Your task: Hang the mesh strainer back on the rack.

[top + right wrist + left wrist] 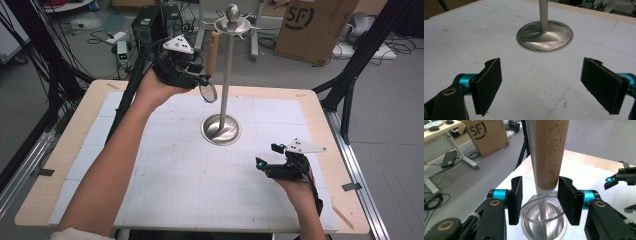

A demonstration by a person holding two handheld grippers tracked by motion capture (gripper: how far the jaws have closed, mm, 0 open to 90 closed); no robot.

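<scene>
Black padded jaws of the left gripper (539, 202) rise closest in the left gripper view, standing apart on either side of a wooden handle (550, 155) that hangs down between them; a gap shows beside the left pad, while the right pad lies just beside the wood, and I cannot tell whether it touches, so the grip reads as released. In the high view, that handle (214, 52) hangs from one arm of the hook ring at the top of a metal stand (228, 75), and a round wire loop (208, 92) shows at its lower end, just below the left gripper (202, 80), which a raised hand holds well above the table (75, 150). Below the handle, the left gripper view shows the stand's round base (544, 226) with the blurred wire loop over it. Over at the near right of the white mat, the right gripper (267, 156) sits low with jaws spread wide and nothing between them; its own view looks across the mat at the stand's base (545, 36).
</scene>
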